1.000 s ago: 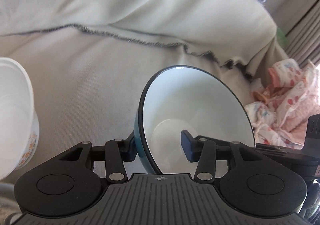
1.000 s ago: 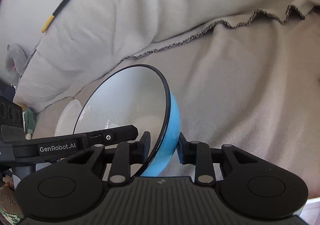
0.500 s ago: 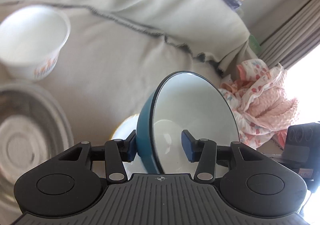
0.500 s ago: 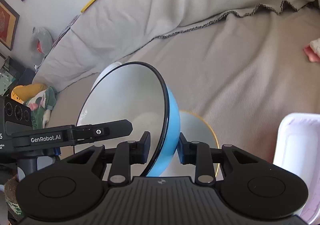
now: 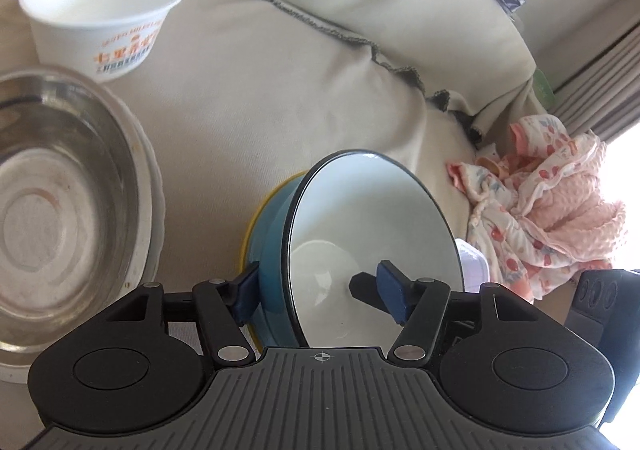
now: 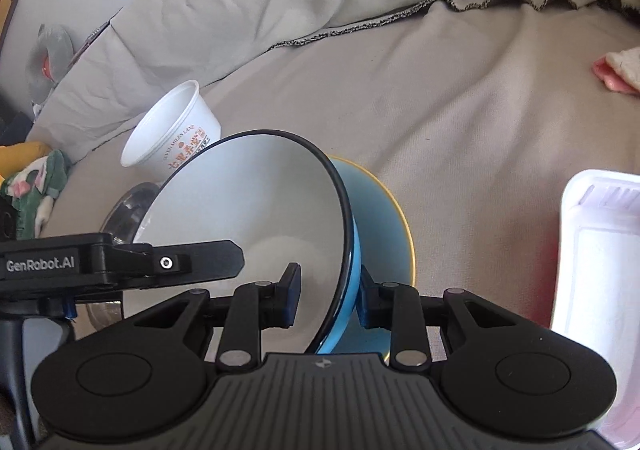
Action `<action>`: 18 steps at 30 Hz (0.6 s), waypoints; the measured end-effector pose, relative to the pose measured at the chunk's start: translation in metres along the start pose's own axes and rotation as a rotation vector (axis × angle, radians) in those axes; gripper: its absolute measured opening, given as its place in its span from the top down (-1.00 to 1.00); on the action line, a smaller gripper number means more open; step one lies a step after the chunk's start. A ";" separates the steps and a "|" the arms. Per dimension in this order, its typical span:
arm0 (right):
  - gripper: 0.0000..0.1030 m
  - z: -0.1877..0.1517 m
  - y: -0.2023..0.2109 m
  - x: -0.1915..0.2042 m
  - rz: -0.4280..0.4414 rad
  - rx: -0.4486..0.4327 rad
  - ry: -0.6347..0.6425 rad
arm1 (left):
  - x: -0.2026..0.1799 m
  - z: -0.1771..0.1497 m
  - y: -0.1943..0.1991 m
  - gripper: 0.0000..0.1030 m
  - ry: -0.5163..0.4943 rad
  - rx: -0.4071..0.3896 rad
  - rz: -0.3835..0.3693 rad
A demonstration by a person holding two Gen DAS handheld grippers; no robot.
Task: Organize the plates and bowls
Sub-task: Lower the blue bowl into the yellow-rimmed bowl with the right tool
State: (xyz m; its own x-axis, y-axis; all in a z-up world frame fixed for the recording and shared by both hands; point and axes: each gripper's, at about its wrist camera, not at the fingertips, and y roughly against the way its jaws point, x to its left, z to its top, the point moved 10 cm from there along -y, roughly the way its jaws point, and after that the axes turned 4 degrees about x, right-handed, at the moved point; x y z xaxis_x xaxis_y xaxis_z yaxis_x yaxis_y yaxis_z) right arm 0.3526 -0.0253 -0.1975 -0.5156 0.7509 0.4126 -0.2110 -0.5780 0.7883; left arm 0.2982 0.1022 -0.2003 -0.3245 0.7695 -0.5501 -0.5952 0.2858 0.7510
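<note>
On the beige-covered sofa (image 5: 280, 98), bowls beside a pink cloth (image 5: 540, 202).

Each camera sits on its tongs, looking forward and down, very close to the blue bowl (image 5: 372, 234). Both views share that bowl (image 6: 256, 210), the paper cup (image 5: 104, 6) and the sofa (image 6: 460, 122).

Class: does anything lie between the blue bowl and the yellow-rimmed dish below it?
Nothing visible does. The blue bowl tilts over the yellow-rimmed dish, whose visible surface is bare. The steel bowl and paper cup stand aside. Under the bowl, the dish is hidden.
</note>
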 end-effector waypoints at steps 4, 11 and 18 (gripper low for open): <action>0.43 -0.001 0.007 -0.006 0.010 -0.018 -0.027 | 0.000 0.003 0.009 -0.27 0.004 -0.025 0.008; 0.43 -0.006 0.011 -0.008 0.020 -0.054 -0.040 | 0.001 -0.002 0.015 -0.07 0.003 -0.027 0.029; 0.44 -0.003 0.014 -0.014 0.073 -0.042 -0.075 | 0.007 -0.001 0.015 0.11 0.023 -0.028 0.035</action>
State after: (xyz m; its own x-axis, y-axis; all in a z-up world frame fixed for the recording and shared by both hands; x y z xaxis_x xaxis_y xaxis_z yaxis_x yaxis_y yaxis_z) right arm 0.3541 -0.0446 -0.1934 -0.4679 0.7274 0.5020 -0.2108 -0.6435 0.7358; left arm 0.2861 0.1116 -0.1929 -0.3621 0.7653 -0.5321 -0.6038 0.2423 0.7594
